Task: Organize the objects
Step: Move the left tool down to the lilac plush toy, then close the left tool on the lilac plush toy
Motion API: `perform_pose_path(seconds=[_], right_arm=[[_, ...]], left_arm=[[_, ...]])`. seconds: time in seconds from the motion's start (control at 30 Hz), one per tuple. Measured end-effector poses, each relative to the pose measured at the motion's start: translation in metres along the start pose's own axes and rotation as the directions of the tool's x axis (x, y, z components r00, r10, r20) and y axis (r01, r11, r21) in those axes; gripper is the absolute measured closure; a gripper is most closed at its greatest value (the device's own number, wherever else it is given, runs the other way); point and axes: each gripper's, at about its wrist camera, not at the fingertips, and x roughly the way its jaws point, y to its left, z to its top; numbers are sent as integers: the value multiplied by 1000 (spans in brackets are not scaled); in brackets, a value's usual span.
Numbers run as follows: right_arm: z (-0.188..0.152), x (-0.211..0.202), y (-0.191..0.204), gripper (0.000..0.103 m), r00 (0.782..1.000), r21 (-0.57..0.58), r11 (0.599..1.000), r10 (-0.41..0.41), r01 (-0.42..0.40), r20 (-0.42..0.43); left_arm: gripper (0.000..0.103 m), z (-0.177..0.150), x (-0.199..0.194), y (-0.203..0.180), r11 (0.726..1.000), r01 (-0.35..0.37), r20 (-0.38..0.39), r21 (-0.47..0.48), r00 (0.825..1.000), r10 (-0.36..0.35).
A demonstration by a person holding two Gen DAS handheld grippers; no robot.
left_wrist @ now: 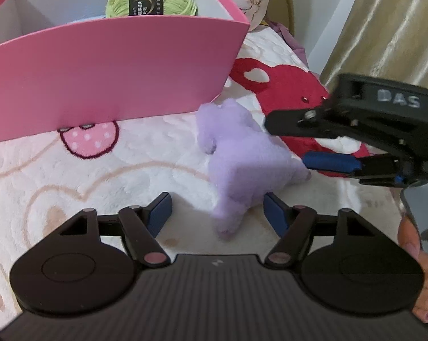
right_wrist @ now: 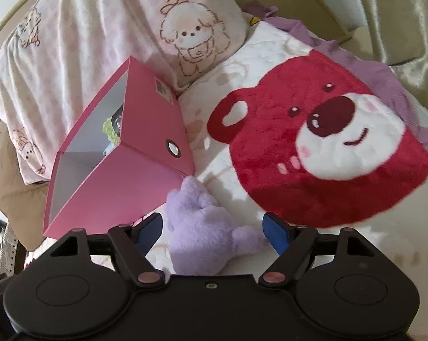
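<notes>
A purple plush toy [left_wrist: 236, 164] lies on the white fleece blanket, just right of the pink divided box [left_wrist: 114, 74]. A ball of green yarn [left_wrist: 151, 2] sits in the box's back compartment. My left gripper [left_wrist: 216, 213] is open, its fingers either side of the toy's lower limb; the right pad is at the fur, the left pad apart. My right gripper [left_wrist: 286, 142] comes in from the right at the toy's side. In the right wrist view the right gripper [right_wrist: 212, 230] is open around the plush toy [right_wrist: 208, 227], beside the box [right_wrist: 145, 130] and the yarn [right_wrist: 110, 130].
The blanket carries a large red bear face [right_wrist: 327, 147]. A pillow with a puppy print [right_wrist: 191, 34] leans behind the box. A beige curtain [left_wrist: 384, 22] hangs at the right. A person's hand [left_wrist: 421, 255] holds the right gripper's handle.
</notes>
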Motion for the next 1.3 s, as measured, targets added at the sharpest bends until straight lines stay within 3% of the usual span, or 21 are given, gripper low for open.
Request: perform_pose_path(seconds=[0.07,0.13,0.33,0.5,0.63,0.77,0.83,0.9,0.97,1.03,1.1,1.17,1.23,1.3], right_arm=[[-1,6,1,43,1000,-26,1000,-18,17,-21],[-4,8,3,53,999,-59,997,-42,40,-31],[-9,4,7,65,997,-86,996,-3,-4,-78],[-16,5,4,72,987,-23,997,65,-70,-147],[-25,14,6,75,956,44,987,159,-153,-245],[-36,23,16,76,899,69,967,253,-245,-359],[-37,14,30,72,915,-30,971,212,-236,-342],[-37,0,45,71,948,-163,964,162,-212,-275],[-35,-8,53,57,967,-234,952,149,-197,-206],[-31,-5,58,51,983,-289,944,122,-157,-135],[-24,6,60,51,992,-328,939,73,-102,-100],[-19,16,62,50,996,-351,933,56,-78,-72],[-17,28,59,46,993,-364,926,80,-105,-83],[-13,40,55,45,991,-360,926,85,-115,-100]], left_arm=[[54,0,0,2,1000,10,-1,-14,1000,-10],[70,0,-2,6,998,45,-6,-40,999,-45],[74,-7,-13,18,996,56,11,-76,998,-55],[74,-10,-29,52,960,98,26,-263,995,-94],[72,-10,-46,78,929,80,51,-361,997,-66],[70,-6,-58,95,920,41,72,-391,997,-14],[70,-4,-60,98,922,35,53,-386,998,-16],[68,-5,-60,97,925,31,26,-379,999,-23],[61,-8,-60,93,926,39,9,-375,999,-39],[58,-13,-62,92,924,54,-7,-378,998,-62],[58,-17,-62,88,922,62,-17,-383,997,-75],[49,-19,-59,84,920,118,-7,-375,992,-129],[45,-20,-52,78,917,166,-17,-364,983,-184],[46,-23,-48,73,919,161,-15,-360,984,-178]])
